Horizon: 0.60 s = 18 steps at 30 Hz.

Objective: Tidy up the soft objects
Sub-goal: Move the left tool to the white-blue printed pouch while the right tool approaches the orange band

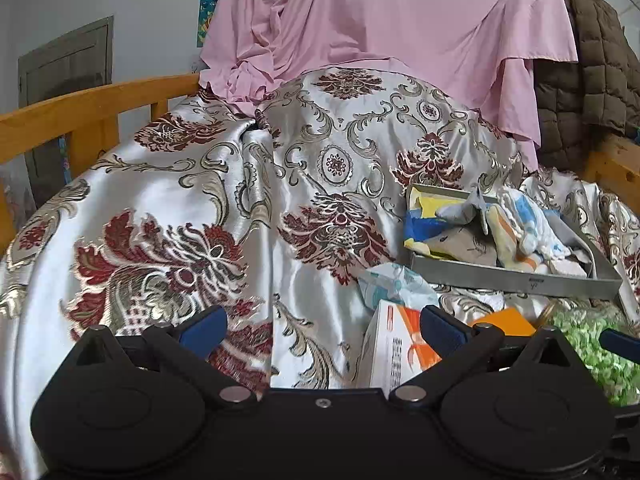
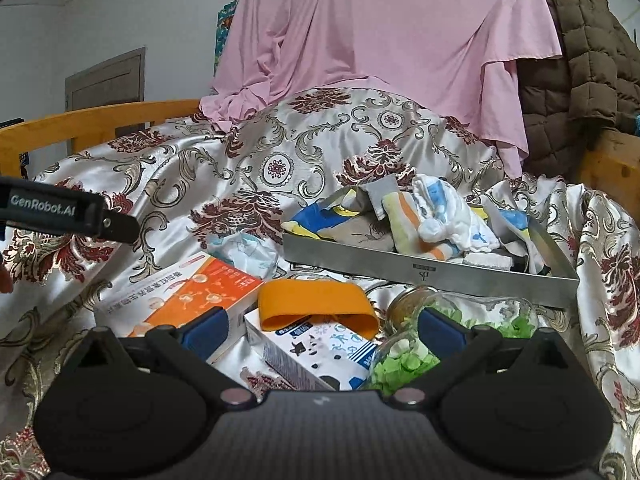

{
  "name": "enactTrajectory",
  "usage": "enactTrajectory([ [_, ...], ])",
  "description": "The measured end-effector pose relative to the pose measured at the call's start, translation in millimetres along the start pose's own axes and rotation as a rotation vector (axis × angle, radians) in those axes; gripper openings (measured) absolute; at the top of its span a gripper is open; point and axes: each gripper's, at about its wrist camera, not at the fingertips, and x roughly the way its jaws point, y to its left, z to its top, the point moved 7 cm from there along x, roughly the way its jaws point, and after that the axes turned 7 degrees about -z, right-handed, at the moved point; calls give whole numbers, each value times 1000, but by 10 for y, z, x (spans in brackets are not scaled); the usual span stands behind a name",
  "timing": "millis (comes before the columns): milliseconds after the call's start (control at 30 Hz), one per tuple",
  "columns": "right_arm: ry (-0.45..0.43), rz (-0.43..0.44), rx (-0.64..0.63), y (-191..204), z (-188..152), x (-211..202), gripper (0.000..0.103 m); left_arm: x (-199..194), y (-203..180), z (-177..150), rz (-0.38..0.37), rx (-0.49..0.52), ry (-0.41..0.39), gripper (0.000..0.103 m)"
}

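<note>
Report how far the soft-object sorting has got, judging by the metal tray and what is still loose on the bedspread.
Done: the metal tray already holds a heap of folded cloths. In hand: nothing; the left gripper and the right gripper are both open and empty. Left: a crumpled tissue pack and an orange band lie loose beside the boxes and the jar.

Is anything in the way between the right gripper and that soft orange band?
Nothing visible blocks it. The right gripper is open and empty, and the orange band lies just ahead between its fingers, resting on a white box. The glass jar sits off to the right.
</note>
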Motion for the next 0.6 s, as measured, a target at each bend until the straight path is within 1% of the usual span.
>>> enactTrajectory([
  [233, -9, 2, -33, 22, 11, 127, 103, 220, -20, 81, -43, -2, -12, 102],
  [433, 1, 8, -39, 34, -3, 191, 103, 442, 17, 123, -63, -3, -13, 102],
  [600, -3, 17, -74, 70, 25, 228, 103, 586, 16, 190, -137, -58, -11, 102],
])
